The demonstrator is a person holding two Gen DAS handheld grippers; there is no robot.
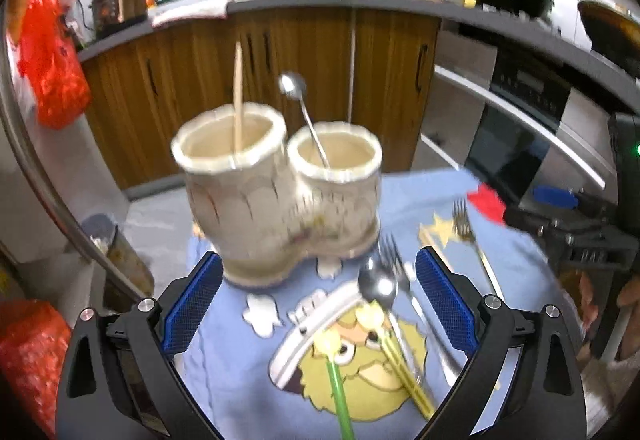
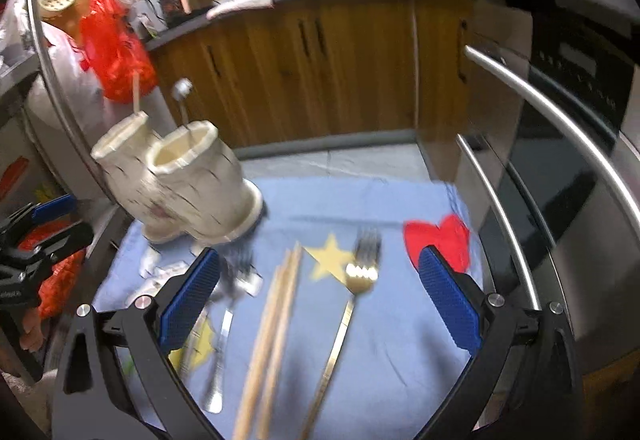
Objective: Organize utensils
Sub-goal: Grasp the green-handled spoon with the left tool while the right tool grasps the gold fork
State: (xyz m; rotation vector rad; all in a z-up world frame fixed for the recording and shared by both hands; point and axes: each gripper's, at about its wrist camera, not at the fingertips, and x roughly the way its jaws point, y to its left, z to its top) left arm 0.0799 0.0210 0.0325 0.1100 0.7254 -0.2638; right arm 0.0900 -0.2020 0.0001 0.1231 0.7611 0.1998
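Twin-cup ceramic holder (image 1: 276,191) stands at the far left of the desk, on the blue cartoon cloth (image 1: 248,380); one wooden chopstick (image 1: 238,95) upright in its left cup, one steel spoon (image 1: 304,115) leaning in its right cup. Loose pieces lie on the cloth nearer the cameras: a steel spoon with a pale yellow handle (image 1: 378,286) and a steel fork (image 1: 394,260) side by side just in front of the holder's right cup, a green-stemmed piece (image 1: 340,396) towards the near edge, a pair of wooden chopsticks (image 2: 276,320) mid-cloth, a gold fork (image 2: 360,272) to their right by the yellow star, well short of the red heart patch at the far right corner. Left tool (image 1: 320,304) released, jaws wide, nothing between the pads, poised over the spoon and steel fork. Right tool (image 2: 320,300) likewise released and empty, straddling the chopsticks and gold fork from above. Judged step: between placements, both tools lining up the next pick; sorting partly done, most pieces not yet in. Next move calls for settling on one piece each, lowering so the pads bracket a handle or shaft across its width, closing without catching the neighbour lying close beside it. Frames are motion-blurred, so fine contact cannot be read
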